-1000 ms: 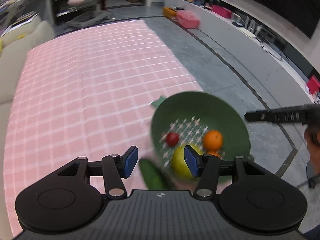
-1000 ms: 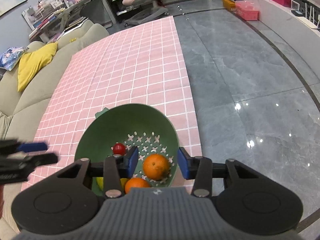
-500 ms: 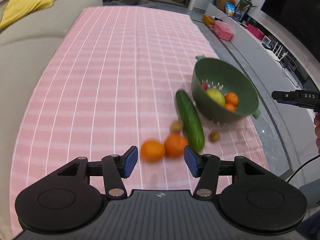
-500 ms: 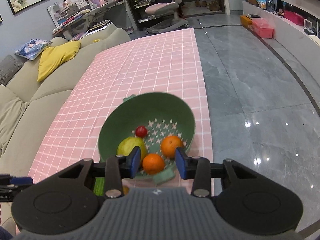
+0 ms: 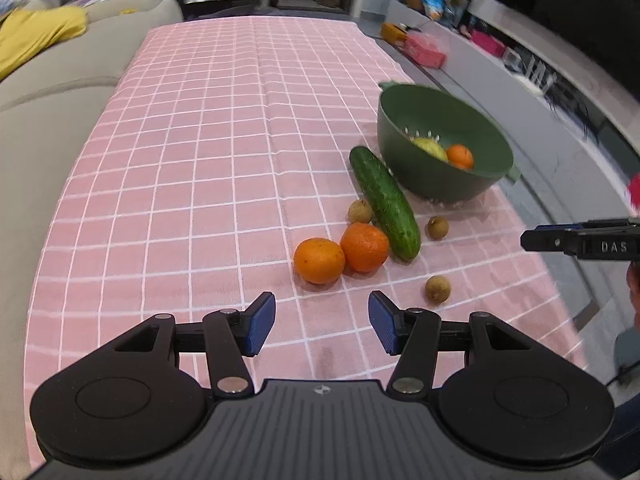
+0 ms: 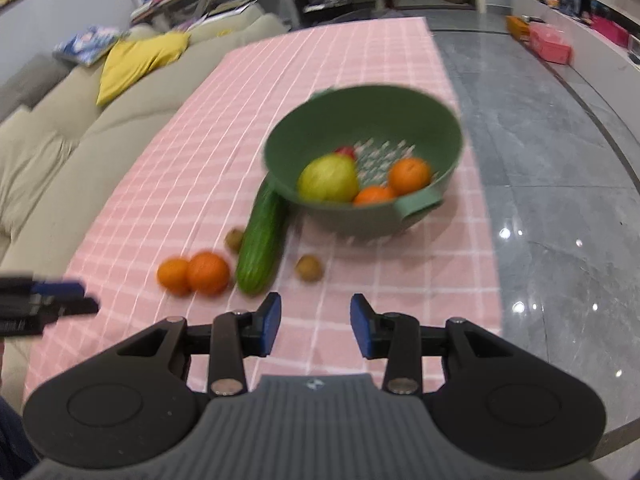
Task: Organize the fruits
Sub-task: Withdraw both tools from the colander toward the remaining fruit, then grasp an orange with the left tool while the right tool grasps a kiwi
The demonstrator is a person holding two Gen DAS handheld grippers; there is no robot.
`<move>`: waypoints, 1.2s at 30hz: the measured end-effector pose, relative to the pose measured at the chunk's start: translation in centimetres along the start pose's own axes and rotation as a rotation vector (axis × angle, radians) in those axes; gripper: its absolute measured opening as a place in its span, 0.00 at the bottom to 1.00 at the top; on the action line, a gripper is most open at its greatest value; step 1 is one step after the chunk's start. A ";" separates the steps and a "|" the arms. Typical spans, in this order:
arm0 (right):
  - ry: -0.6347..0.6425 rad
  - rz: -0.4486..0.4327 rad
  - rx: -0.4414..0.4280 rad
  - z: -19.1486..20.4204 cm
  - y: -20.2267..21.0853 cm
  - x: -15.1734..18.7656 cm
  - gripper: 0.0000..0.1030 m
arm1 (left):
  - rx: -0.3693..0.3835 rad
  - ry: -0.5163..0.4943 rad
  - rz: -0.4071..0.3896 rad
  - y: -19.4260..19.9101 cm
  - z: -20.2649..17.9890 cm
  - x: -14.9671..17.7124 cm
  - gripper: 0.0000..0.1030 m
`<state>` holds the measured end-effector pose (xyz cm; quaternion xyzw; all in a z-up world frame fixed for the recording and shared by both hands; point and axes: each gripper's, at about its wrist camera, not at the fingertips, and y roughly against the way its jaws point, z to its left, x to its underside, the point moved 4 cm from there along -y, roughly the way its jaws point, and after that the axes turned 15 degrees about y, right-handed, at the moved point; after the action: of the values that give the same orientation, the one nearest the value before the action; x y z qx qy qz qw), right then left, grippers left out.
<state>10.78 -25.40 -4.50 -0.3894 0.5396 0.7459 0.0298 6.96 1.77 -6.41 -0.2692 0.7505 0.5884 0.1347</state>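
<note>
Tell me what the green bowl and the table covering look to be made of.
Green bowl: probably matte plastic; moulded tab handle, cut-out drain holes in its base, no glare. Table covering: likely woven cloth, pink with a white grid; a soft crease runs along its middle and it hangs over the edge.

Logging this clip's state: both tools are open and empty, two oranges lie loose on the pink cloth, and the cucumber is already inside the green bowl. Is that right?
One thing is wrong: the cucumber is not in the green bowl; it lies on the pink cloth beside it, as the left wrist view shows. Both the left tool and the right tool are open and empty, and two oranges lie loose.
</note>
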 end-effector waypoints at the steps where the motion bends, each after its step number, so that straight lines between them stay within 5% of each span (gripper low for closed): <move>1: 0.025 0.008 -0.001 0.8 -0.6 0.1 0.35 | -0.006 -0.036 0.003 -0.5 -0.1 0.0 0.62; 10: 0.203 0.065 -0.025 5.5 -5.5 0.5 0.36 | 0.026 -0.221 0.054 -4.3 0.3 -0.5 0.62; 29: 0.199 0.134 -0.043 5.9 -9.4 0.5 0.36 | 0.098 -0.309 0.106 -8.9 -0.3 -1.7 0.62; 36: 0.205 0.141 -0.043 5.8 -9.7 0.4 0.28 | 0.110 -0.318 0.102 -9.5 -0.4 -2.1 0.59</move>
<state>11.81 -16.69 -11.71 -0.4252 0.5498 0.7138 -0.0863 14.10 0.39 -12.95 -0.1265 0.7635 0.5877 0.2361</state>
